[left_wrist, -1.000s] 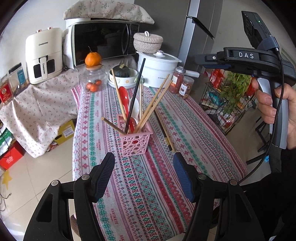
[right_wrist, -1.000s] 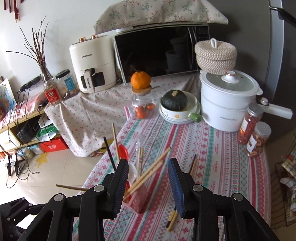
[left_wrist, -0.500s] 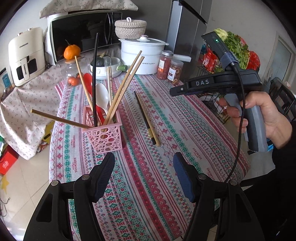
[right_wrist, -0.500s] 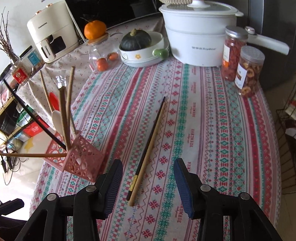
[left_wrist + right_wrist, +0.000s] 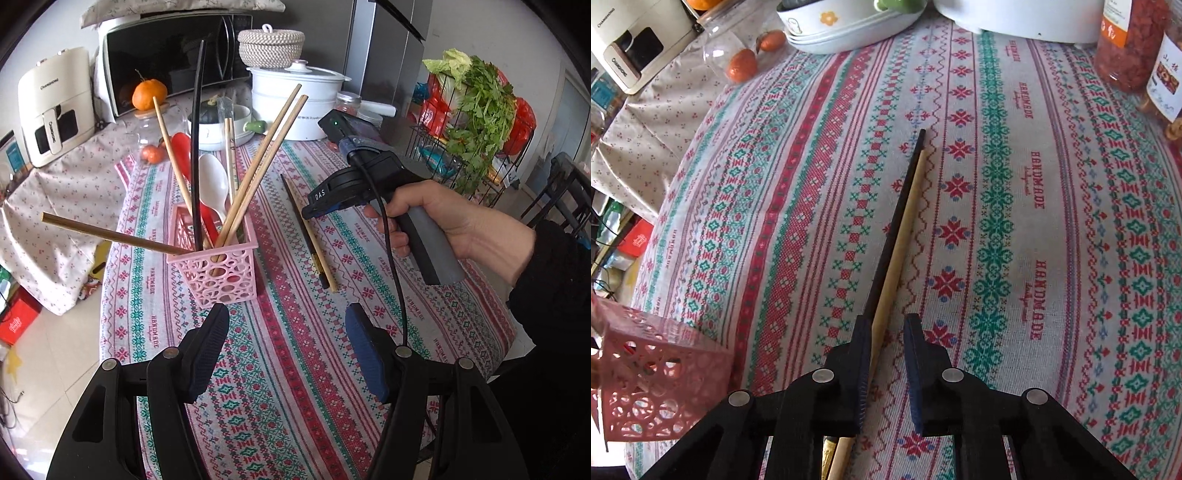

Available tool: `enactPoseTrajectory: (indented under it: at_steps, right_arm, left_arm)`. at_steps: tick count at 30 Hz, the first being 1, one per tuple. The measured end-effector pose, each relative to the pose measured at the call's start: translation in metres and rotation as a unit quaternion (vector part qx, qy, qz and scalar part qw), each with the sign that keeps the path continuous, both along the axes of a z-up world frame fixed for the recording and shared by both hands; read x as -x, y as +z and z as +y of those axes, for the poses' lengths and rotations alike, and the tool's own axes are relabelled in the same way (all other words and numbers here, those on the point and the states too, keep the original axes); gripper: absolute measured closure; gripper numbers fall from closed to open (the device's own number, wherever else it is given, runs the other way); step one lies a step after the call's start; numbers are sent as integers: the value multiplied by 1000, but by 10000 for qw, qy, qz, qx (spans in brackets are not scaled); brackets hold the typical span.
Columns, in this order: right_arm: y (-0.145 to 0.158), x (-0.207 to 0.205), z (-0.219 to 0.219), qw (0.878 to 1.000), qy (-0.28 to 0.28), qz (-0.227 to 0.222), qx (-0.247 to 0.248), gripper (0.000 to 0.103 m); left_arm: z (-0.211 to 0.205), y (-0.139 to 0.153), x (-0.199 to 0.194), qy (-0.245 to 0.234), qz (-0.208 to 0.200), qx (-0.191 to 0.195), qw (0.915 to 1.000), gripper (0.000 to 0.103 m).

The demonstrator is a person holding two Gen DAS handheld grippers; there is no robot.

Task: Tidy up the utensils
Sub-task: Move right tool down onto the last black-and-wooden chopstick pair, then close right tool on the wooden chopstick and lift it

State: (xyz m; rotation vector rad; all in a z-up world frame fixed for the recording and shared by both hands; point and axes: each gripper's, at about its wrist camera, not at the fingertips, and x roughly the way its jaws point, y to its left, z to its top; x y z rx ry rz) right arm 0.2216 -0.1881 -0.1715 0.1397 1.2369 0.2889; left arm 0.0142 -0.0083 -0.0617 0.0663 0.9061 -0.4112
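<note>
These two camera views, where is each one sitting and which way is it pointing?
Left wrist view: sits on the left gripper, jaws wide open, facing across the striped embroidered tablecloth to the pink perforated plastic basket; the person's right hand shows.
Right wrist view: sits on the right gripper, angled down close over the tablecloth, jaws narrowed over the black chopstick and light wooden chopstick lying together.
Shared: basket, both chopsticks, tablecloth.
</note>
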Motion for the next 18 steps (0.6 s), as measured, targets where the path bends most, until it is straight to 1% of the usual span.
enactPoseTrajectory:
  at_steps: [2,3,4,5,7,8,11,14,16,18]
  right_arm:
    - [-3,-2,2,10000,-2,21,95,95]
    - [-2,-4,2,9995,-7,103,292,100]
    - [-4,-6,3,9965,-73,347,756,100]
    - [-3,-5,1,9964,-122,382,752,99]
    - [-4,-6,-3,9967,-244,537,564,98]
    - [-2,-7,-7,9972,-329,531,420,94]
    - [6,-9,-15,9981,-460,409,-13,92]
    - [5,-9,-13,9984,-409,398,-59,92]
    - [-1,-10,-7,9981,-361,492,-36,91]
    - [0,-7,-4,9985,-306,448,-21,91]
  left_arm:
    - [1,0,0,2,38,36,10000,35]
    - [1,0,0,-7,31,45,10000,35]
    - [1,1,0,-14,25,56,10000,35]
    - [1,1,0,-16,26,70,10000,35]
    - [1,3,1,-12,22,119,9999,35]
    - [1,4,1,-14,10,135,9999,35]
    - [0,5,3,-29,-62,118,9999,35]
    - [0,5,3,-22,-92,72,9999,35]
    - [1,4,2,-6,-68,77,9999,35]
    - [2,5,2,16,-69,85,9999,35]
